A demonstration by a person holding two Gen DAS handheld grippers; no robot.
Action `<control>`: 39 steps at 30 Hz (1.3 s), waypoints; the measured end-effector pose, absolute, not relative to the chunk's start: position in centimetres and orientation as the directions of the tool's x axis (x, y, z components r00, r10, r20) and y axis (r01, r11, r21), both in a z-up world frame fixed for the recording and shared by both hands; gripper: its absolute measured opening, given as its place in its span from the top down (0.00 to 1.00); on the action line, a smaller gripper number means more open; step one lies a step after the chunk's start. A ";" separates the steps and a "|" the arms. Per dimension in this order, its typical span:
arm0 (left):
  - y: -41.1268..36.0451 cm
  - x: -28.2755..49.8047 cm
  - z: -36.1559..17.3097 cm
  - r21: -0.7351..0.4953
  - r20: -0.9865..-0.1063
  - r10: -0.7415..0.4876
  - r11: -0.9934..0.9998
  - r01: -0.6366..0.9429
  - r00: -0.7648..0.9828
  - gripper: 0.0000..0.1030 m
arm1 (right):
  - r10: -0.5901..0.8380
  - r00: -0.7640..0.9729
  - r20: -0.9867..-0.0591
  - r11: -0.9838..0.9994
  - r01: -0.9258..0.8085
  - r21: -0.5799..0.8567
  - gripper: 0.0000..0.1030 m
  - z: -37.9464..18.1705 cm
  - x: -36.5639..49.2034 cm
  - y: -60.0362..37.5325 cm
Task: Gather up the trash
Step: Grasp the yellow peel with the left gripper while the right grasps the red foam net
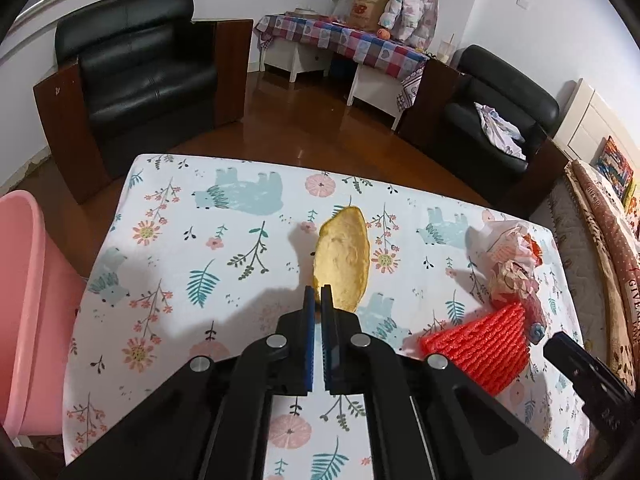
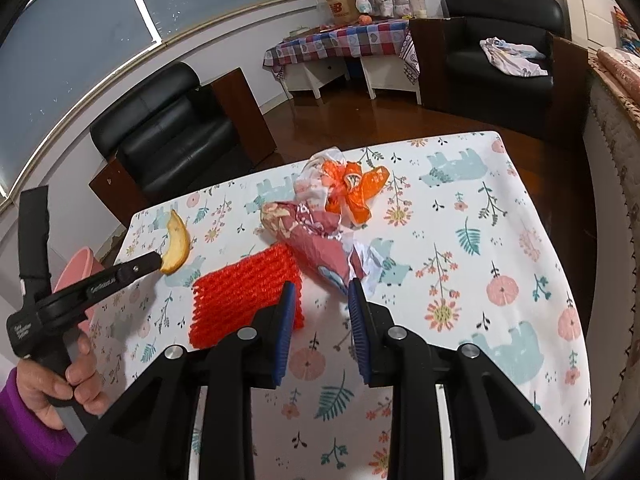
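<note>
The peel point(image 1: 342, 258), pinched at its near end by the closed left gripper point(image 1: 321, 292) at the middle of the table point(image 1: 168, 248), is judged light, curved and fairly stiff but slick inside, so a hold on the end could let it swing or slip. The right gripper point(image 2: 318, 294) is held part open and empty over the table, its left finger just at the edge of the red foam net point(image 2: 244, 300). Crumpled wrappers point(image 2: 316, 236) and an orange bag point(image 2: 356, 190) lie beyond, soft and light; the pink bin point(image 1: 24, 300) stands off the table's left edge, with nothing seen between it and the peel.
</note>
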State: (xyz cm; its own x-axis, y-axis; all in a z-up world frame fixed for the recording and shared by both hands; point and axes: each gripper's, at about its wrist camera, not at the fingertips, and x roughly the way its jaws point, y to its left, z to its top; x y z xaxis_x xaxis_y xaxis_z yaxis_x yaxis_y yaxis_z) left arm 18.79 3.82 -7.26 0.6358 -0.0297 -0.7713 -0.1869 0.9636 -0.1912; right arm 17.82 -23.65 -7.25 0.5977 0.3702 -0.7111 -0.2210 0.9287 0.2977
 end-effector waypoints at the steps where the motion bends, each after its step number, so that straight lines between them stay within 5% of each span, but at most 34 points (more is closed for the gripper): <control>1: 4.0 18.5 -7.2 -0.191 -0.769 -0.029 0.964 -0.186 0.638 0.98 | 0.374 0.599 -0.708 0.927 -0.224 0.300 0.73 -7.1 17.9 -23.6; 21: 5.0 15.3 -6.2 -0.191 -0.755 -0.038 0.968 -0.164 0.655 0.98 | 0.408 0.522 -0.748 0.912 -0.276 0.305 0.73 -9.0 18.0 -20.0; 24: 5.3 14.4 -5.8 -0.194 -0.747 -0.038 0.968 -0.162 0.664 0.98 | 0.402 0.521 -0.753 0.915 -0.271 0.301 0.60 -9.0 18.1 -19.7; 32: 6.1 12.6 -4.7 -0.203 -0.734 -0.038 0.965 -0.165 0.679 0.98 | 0.384 0.540 -0.749 0.922 -0.270 0.279 0.59 -9.5 18.3 -18.9; 36: 6.3 12.1 -4.0 -0.207 -0.726 -0.040 0.965 -0.163 0.687 0.98 | 0.394 0.547 -0.739 0.918 -0.276 0.285 0.84 -9.5 17.9 -18.6; 39: 6.5 11.4 -3.5 -0.210 -0.717 -0.043 0.965 -0.157 0.695 0.98 | 0.402 0.558 -0.726 0.914 -0.290 0.284 0.91 -8.9 17.3 -18.5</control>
